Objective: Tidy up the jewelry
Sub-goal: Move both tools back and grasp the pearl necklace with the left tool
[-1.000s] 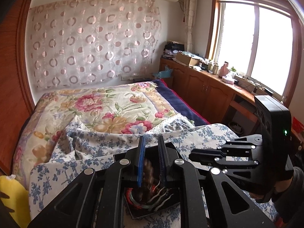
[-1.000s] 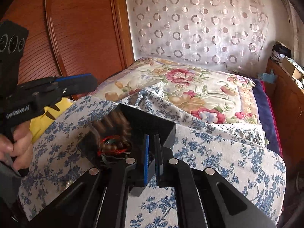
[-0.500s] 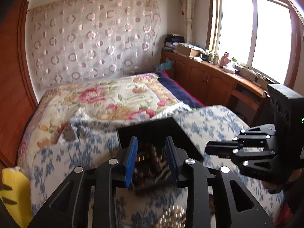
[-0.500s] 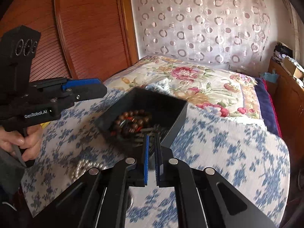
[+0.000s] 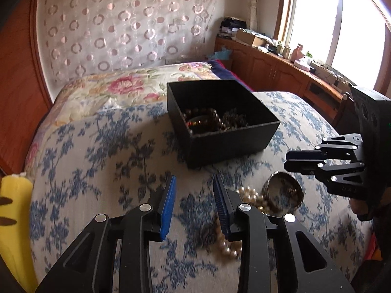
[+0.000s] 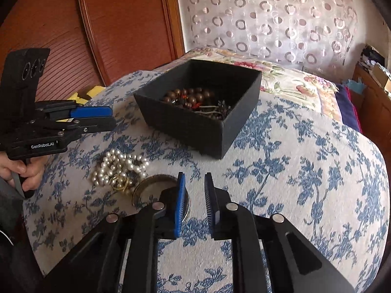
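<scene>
A black open box (image 5: 220, 124) (image 6: 195, 119) sits on the blue-flowered cloth and holds brown bead bracelets (image 6: 190, 96) and other dark jewelry. A white pearl necklace (image 6: 117, 168) (image 5: 246, 195), a gold ring (image 6: 119, 182) and a metal bangle (image 6: 156, 188) (image 5: 283, 190) lie on the cloth in front of the box. My left gripper (image 5: 193, 202) is open and empty, above the cloth just left of the pearls. My right gripper (image 6: 194, 200) is open and empty, with its left finger over the bangle.
The flowered cloth (image 6: 305, 171) covers a rounded surface at the foot of a bed (image 5: 136, 85). A yellow object (image 5: 14, 207) lies at the left edge. A wooden cabinet (image 5: 281, 73) with clutter runs under the window.
Both grippers pulled back from the box and opened. The box now rests level on the cloth, and the pearls, ring and bangle have come into view.
</scene>
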Demonstrator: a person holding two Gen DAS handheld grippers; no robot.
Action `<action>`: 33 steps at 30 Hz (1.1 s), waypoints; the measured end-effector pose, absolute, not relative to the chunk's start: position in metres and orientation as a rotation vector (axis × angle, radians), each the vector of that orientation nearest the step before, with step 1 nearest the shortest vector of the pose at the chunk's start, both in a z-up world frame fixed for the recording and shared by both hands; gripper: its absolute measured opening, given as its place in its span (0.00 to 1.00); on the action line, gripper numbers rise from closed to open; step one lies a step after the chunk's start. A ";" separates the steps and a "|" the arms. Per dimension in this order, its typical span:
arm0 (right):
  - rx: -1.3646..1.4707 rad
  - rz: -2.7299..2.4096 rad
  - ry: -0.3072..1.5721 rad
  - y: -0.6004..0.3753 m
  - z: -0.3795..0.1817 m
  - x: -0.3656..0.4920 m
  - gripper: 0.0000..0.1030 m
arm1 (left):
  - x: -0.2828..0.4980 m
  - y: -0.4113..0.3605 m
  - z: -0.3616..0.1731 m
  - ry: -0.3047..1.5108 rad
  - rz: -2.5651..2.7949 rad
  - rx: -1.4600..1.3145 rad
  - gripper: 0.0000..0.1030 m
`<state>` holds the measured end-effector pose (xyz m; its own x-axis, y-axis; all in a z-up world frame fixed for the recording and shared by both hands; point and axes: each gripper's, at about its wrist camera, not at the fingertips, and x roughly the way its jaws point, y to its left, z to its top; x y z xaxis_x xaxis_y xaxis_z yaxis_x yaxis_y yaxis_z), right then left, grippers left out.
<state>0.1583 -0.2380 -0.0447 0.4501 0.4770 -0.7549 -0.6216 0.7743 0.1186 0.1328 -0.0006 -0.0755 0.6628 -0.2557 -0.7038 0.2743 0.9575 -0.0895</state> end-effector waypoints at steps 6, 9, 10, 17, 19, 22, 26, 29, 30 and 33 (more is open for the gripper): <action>-0.219 0.686 0.889 -0.237 -0.052 0.153 0.17 | 0.126 0.002 -0.083 0.825 -0.309 0.035 0.29; -0.235 0.676 0.900 -0.236 -0.056 0.153 0.17 | 0.122 0.000 -0.084 0.835 -0.317 0.037 0.29; -0.239 0.674 0.901 -0.236 -0.057 0.153 0.17 | 0.121 0.000 -0.084 0.839 -0.322 0.032 0.29; -0.248 0.661 0.886 -0.234 -0.059 0.151 0.17 | 0.115 -0.010 -0.087 0.859 -0.364 0.016 0.28; -0.246 0.661 0.883 -0.234 -0.059 0.150 0.17 | 0.114 -0.015 -0.088 0.862 -0.369 0.027 0.25; -0.249 0.661 0.884 -0.234 -0.059 0.150 0.17 | 0.116 -0.017 -0.090 0.871 -0.363 0.022 0.19; -0.248 0.661 0.884 -0.234 -0.060 0.150 0.18 | 0.119 -0.015 -0.092 0.880 -0.363 0.003 0.17; -0.247 0.661 0.884 -0.234 -0.060 0.150 0.18 | 0.119 -0.015 -0.093 0.887 -0.369 -0.002 0.13; -0.248 0.661 0.884 -0.234 -0.060 0.150 0.18 | 0.119 -0.015 -0.094 0.888 -0.369 -0.004 0.13; -0.246 0.662 0.884 -0.234 -0.060 0.150 0.18 | 0.121 -0.017 -0.093 0.888 -0.374 -0.003 0.07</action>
<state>0.1495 -0.2341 -0.0602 0.4526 0.4320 -0.7801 -0.6271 0.7761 0.0660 0.1208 -0.0174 -0.0928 0.5708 -0.3197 -0.7563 0.3173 0.9354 -0.1559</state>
